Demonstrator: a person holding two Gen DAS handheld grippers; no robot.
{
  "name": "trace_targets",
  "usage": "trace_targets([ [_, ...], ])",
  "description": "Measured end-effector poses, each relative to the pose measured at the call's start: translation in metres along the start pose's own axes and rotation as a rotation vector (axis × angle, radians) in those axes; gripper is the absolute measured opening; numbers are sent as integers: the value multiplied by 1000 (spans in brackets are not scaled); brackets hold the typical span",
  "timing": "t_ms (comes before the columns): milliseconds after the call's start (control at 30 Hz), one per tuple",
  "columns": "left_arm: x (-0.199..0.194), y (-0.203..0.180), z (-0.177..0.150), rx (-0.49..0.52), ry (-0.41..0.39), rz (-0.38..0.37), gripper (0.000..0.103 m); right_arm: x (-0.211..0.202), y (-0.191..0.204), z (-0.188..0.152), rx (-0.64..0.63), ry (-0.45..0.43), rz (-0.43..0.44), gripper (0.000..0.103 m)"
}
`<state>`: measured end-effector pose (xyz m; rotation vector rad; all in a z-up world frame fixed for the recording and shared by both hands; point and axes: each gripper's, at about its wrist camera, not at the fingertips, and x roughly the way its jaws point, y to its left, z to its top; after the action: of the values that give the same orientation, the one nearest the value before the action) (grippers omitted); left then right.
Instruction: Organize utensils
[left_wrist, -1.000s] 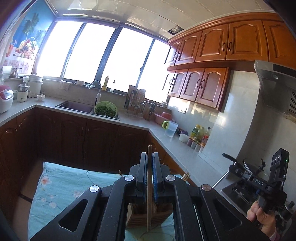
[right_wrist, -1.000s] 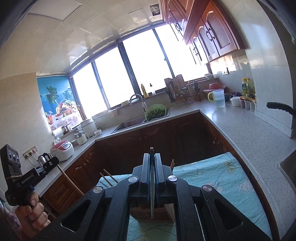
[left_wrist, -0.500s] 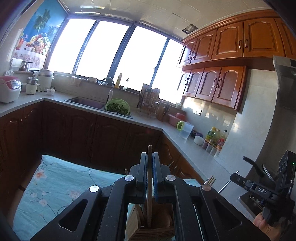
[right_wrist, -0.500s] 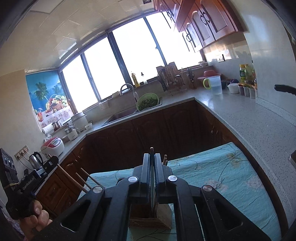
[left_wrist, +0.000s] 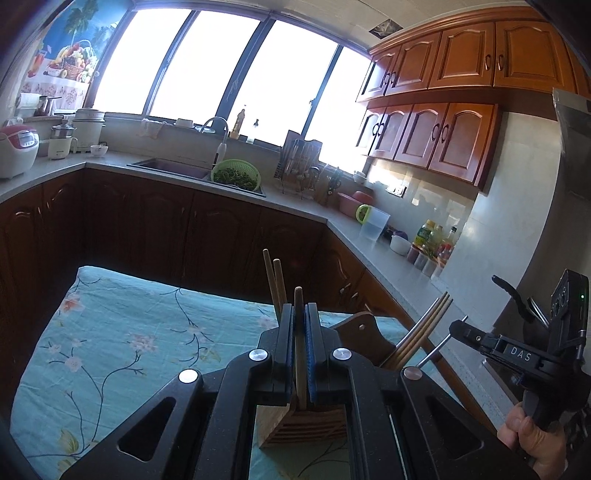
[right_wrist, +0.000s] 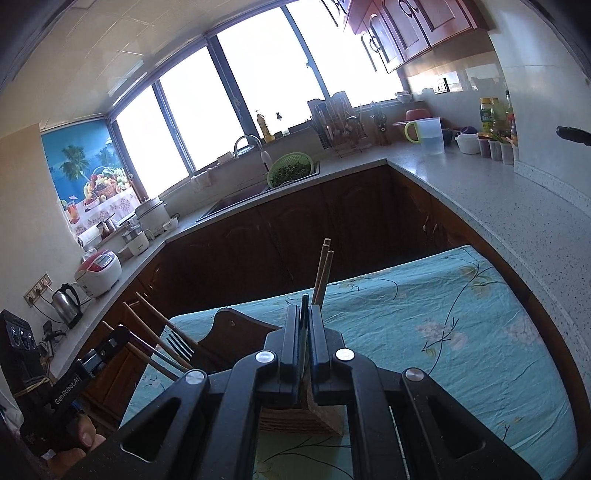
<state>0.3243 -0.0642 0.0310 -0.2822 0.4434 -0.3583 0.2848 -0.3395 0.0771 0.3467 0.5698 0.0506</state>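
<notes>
Left gripper (left_wrist: 299, 332) clamped on a wooden stick (left_wrist: 298, 314); right gripper (right_wrist: 303, 332) clamped on a dark thin utensil (right_wrist: 304, 314). Both hang above the wooden holder (left_wrist: 303, 424) on the table (left_wrist: 110, 350). Chopsticks (left_wrist: 275, 280) and fork (right_wrist: 181, 345) already stowed; these two remain.
</notes>
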Motion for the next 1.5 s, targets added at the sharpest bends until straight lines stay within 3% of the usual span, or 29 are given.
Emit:
trace_targets([
  [133, -8, 4, 1, 9, -2, 4, 4, 1, -1, 1, 9, -1, 5, 5],
  [267, -13, 6, -3, 6, 11, 20, 8, -1, -2, 1, 15, -8, 28, 13],
  [300, -16, 6, -4, 4, 12, 24, 15, -3, -1, 1, 13, -13, 28, 18],
  [367, -22, 7, -4, -12, 1, 41, 34, -10, -2, 1, 21, -36, 36, 49],
  [400, -27, 8, -4, -20, -10, 46, 43, -15, -3, 1, 29, -52, 41, 52],
  [467, -36, 9, -4, -28, -25, 45, 47, -25, -6, 2, 50, -81, 47, 57],
  [600, -57, 9, -14, -30, -31, 65, 66, -45, -14, -3, 88, -128, 46, 71],
  [767, -99, 3, -42, 40, -95, 164, 84, -68, -21, -22, 107, -143, 56, 90],
  [833, -115, -6, -57, 101, -111, 182, 93, -77, -21, -34, 99, -145, 54, 93],
  [967, -146, -25, -87, 204, -111, 235, 94, -94, -16, -63, 79, -135, 45, 93],
  [1067, -168, -40, -110, 255, -162, 317, 101, -108, -10, -82, 66, -128, 44, 93],
  [1167, -190, -55, -134, 309, -210, 351, 102, -126, -4, -103, 53, -129, 39, 93],
  [1367, -215, -70, -173, 318, -105, 347, 102, -160, 14, -140, -30, -120, 14, 94],
  [1500, -237, -90, -190, 327, -113, 362, 102, -179, 23, -169, -76, -128, -22, 98],
])
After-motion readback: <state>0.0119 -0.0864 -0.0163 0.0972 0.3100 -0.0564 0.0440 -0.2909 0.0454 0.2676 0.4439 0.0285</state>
